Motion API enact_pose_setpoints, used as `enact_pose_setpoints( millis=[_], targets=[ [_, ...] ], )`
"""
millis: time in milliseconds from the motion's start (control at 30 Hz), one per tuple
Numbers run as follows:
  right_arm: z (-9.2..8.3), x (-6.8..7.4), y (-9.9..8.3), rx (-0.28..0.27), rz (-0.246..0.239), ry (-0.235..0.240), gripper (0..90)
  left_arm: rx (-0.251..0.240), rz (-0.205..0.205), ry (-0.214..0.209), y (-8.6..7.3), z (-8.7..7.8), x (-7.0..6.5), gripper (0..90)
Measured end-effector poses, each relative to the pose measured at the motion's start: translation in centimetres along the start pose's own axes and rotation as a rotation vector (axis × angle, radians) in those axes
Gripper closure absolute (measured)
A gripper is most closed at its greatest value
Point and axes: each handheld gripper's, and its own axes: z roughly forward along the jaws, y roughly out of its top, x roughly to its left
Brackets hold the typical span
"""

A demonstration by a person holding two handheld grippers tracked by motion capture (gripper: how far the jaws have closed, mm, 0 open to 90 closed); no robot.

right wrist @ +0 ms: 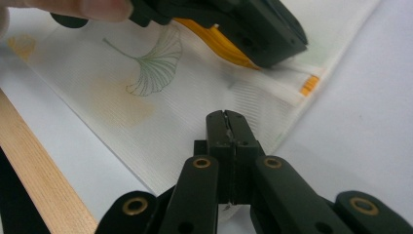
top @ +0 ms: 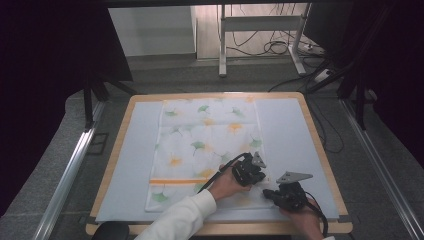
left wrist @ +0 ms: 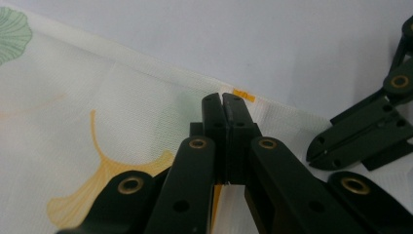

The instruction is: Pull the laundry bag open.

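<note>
Leaf-print cloth (top: 202,145) on table (top: 117,155), left tool (left wrist: 223,97) and right tool (right wrist: 225,115) both clenched on its edge

The right gripper (right wrist: 227,116) has its jaws pressed together over the white leaf-print cloth (right wrist: 146,92), near that cloth's edge on the pale mat (right wrist: 360,131). The left gripper (right wrist: 234,24) rests on the cloth's orange stripe (right wrist: 214,41); the table's wooden edge (right wrist: 44,185) runs lower left
</note>
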Motion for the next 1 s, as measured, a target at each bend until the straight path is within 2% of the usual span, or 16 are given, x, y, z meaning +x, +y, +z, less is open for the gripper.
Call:
enact_pose_setpoints(
  millis=[267, 367, 533, 600, 633, 700, 900, 1000],
  targets=[
    [0.0, -0.3, 0.1, -0.012, 0.017, 0.005, 89.6, -0.010, 0.004, 0.002, -0.1, 0.1, 0.0, 89.9],
    [-0.1, -0.8, 0.8, -0.050, 0.028, -0.021, 89.6, -0.004, 0.017, -0.002, 0.0, 0.1, 0.1, 89.9],
    [0.6, -1.4, 1.2, -0.026, 0.045, -0.065, 89.6, -0.006, 0.029, -0.001, 0.1, 0.2, 0.0, 89.9],
    [0.7, -1.6, 1.2, -0.027, 0.062, -0.070, 89.7, -0.006, 0.041, 0.011, 0.1, 0.3, -0.2, 89.9],
    [0.6, -1.8, 1.1, -0.029, 0.084, -0.073, 89.7, -0.015, 0.047, 0.046, 0.0, 0.3, -0.7, 89.9],
    [0.6, -1.9, 1.0, -0.032, 0.098, -0.072, 89.8, -0.010, 0.067, 0.071, 0.0, 0.3, -1.1, 90.0],
    [0.6, -1.9, 1.0, -0.036, 0.098, -0.073, 90.0, -0.010, 0.053, 0.064, -0.2, 0.1, -1.0, 90.0],
    [0.6, -1.9, 0.9, -0.037, 0.096, -0.071, 90.0, -0.005, 0.062, 0.066, -0.3, 0.0, -1.0, 90.0]
  ],
)
